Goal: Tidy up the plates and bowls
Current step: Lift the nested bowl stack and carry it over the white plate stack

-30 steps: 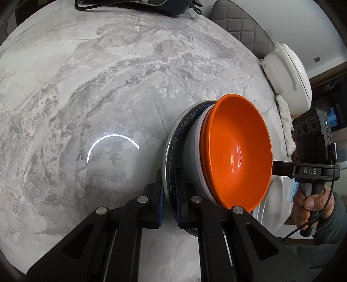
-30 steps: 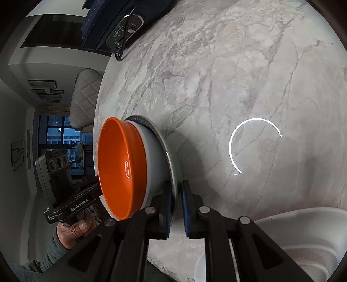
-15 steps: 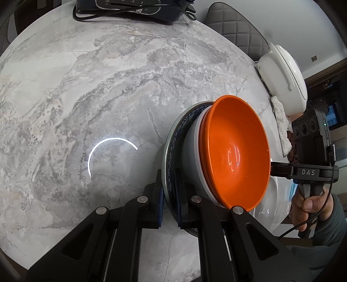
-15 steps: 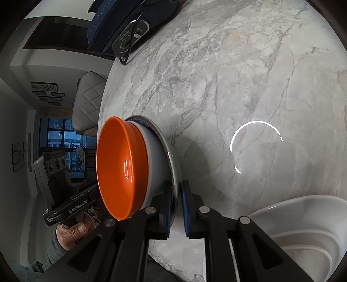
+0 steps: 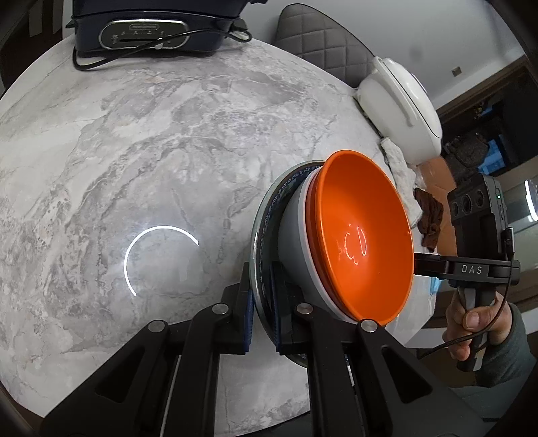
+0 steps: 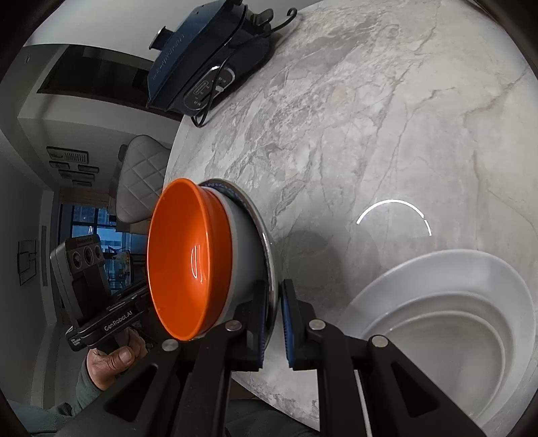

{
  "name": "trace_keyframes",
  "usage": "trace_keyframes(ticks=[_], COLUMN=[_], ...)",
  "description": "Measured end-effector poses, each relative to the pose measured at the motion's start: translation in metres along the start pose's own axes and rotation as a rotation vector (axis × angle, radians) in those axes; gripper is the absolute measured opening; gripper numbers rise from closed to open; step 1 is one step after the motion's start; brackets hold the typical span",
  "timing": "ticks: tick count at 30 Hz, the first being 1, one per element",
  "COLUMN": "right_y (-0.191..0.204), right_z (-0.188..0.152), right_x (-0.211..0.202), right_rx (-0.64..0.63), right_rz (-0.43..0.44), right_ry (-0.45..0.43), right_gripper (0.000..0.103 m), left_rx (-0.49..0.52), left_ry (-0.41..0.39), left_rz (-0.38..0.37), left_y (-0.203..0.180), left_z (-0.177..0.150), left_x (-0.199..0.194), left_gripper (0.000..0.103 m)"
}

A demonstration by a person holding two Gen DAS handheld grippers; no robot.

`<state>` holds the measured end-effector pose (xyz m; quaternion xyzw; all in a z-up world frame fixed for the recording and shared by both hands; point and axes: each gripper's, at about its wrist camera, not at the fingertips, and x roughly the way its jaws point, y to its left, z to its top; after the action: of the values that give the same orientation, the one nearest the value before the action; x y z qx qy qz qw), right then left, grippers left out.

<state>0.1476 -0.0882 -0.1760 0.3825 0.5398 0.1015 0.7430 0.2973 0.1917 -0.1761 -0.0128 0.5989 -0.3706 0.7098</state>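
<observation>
An orange bowl (image 5: 363,235) sits nested in a grey bowl (image 5: 296,242) on a blue-patterned plate (image 5: 265,215). The stack is held tilted above the marble table (image 5: 134,151). My left gripper (image 5: 261,322) is shut on the plate's rim. My right gripper (image 6: 273,327) is shut on the rim from the opposite side. The stack also shows in the right wrist view: orange bowl (image 6: 181,262), grey bowl (image 6: 243,255), plate (image 6: 265,242). A white plate with white bowls stacked in it (image 6: 447,322) rests on the table at the lower right of the right wrist view.
A dark blue electric appliance with a cord (image 5: 148,30) stands at the table's far edge. A white lidded cooker (image 5: 400,104) and crumpled cloths (image 5: 403,174) sit at the right edge. A quilted chair (image 5: 316,43) stands behind the table.
Both grippers have carried the plate-and-bowl stack nearer the table's front edge; more of the white plate and bowls now shows in the right wrist view.
</observation>
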Motion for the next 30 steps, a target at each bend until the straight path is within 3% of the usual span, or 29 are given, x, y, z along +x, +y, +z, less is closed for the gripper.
trace_keyframes(ticks=[10, 20, 30], right_y=[-0.023, -0.062, -0.105], right_z=[-0.043, -0.082, -0.103], right_x=[-0.061, -0.104, -0.113], right_rx=[0.068, 0.099, 0.126], right_rz=[-0.019, -0.024, -0.042], right_ry=[-0.102, -0.129, -0.132], right_gripper=[0.013, 0.013, 0.013], left_rx=[0.107, 0.134, 0.140], left_ry=[0.021, 0.044, 0.087], left_rz=[-0.054, -0.062, -0.065], left_y=[-0.072, -0.139, -0.162], left_z=[-0.010, -0.041, -0.070], left_x=[0.006, 0.027, 0.073], left_gripper=[0.005, 0.005, 0.005])
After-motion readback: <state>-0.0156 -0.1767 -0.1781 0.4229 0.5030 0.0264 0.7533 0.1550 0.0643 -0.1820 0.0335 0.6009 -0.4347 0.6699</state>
